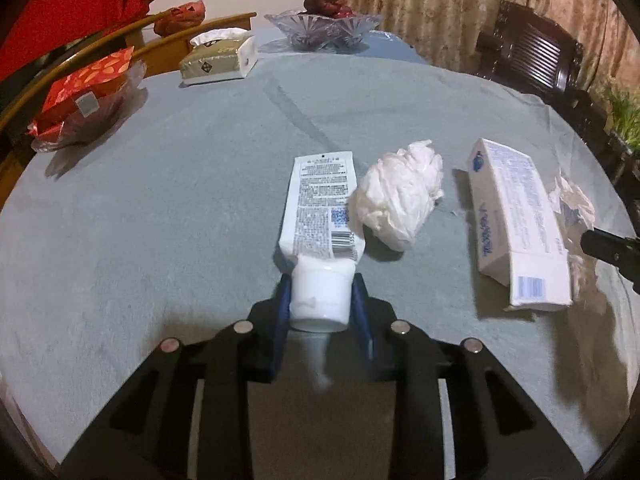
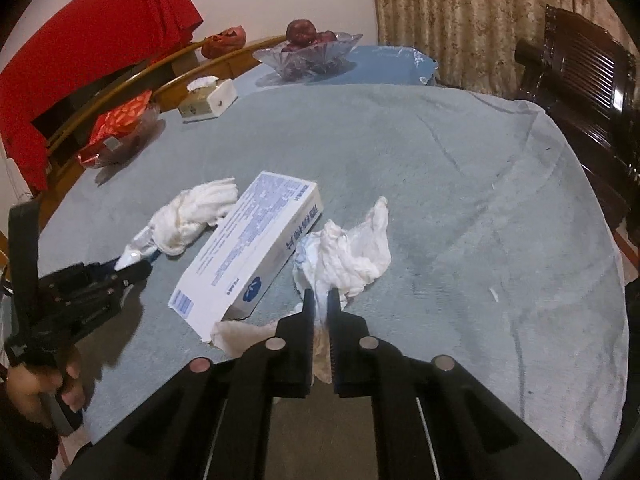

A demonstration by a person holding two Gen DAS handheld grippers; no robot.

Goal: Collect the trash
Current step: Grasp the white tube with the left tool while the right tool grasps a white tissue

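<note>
Between the left gripper [image 1: 322, 296] jaws, closed on its cap, sits a white tube [image 1: 320, 212]; the right gripper [image 2: 320, 300] jaws pinch a crumpled tissue [image 2: 348, 252] beside the box [image 2: 248, 252].

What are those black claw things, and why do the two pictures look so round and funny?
A person holds two grabbing tools, each with a round-lens camera looking along its fingers. One picture comes from the left gripper, closed on the white cap of a tube. The other comes from the right gripper, pinching a crumpled tissue. On the grey-blue tablecloth also lie a white carton and a tissue ball. It is rubbish to collect.
</note>
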